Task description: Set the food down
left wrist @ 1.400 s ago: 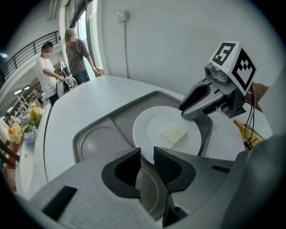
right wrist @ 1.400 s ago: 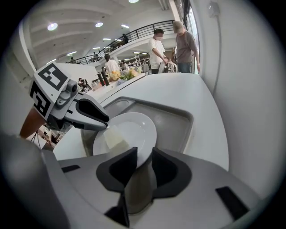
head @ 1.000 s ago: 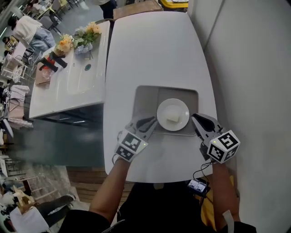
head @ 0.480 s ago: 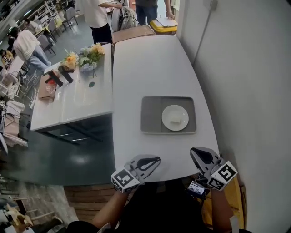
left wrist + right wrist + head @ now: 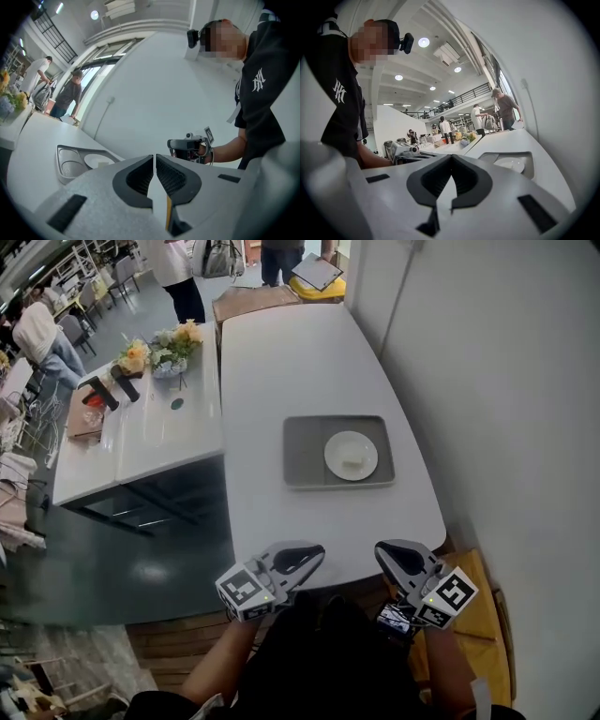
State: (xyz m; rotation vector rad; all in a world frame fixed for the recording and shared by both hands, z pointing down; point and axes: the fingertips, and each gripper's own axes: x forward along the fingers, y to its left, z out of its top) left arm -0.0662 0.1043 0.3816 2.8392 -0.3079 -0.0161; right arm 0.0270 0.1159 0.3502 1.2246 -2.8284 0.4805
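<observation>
A grey tray (image 5: pixel 305 452) lies on the white table (image 5: pixel 281 362), toward its right side. On the tray stands a white plate (image 5: pixel 352 456) with a small pale piece of food (image 5: pixel 352 463). Both grippers hang off the table's near edge, close to my body and well apart from the tray. My left gripper (image 5: pixel 317 555) has just been closing and now stands shut with nothing between its jaws. The right gripper (image 5: pixel 382 552) is also shut and empty. The left gripper view shows the tray (image 5: pixel 63 161) and plate (image 5: pixel 96 161) far off; the right gripper view shows the tray (image 5: pixel 527 165) too.
A white wall (image 5: pixel 506 381) runs along the table's right side. A second table (image 5: pixel 159 427) to the left carries flowers (image 5: pixel 159 348) and small items. People (image 5: pixel 178 268) stand at the far end. A yellow seat (image 5: pixel 480 582) is by my right arm.
Both grippers have drawn back from the tray's sides toward my body, off the table's near edge, and their jaws have shut. The tray and plate stay on the table.
</observation>
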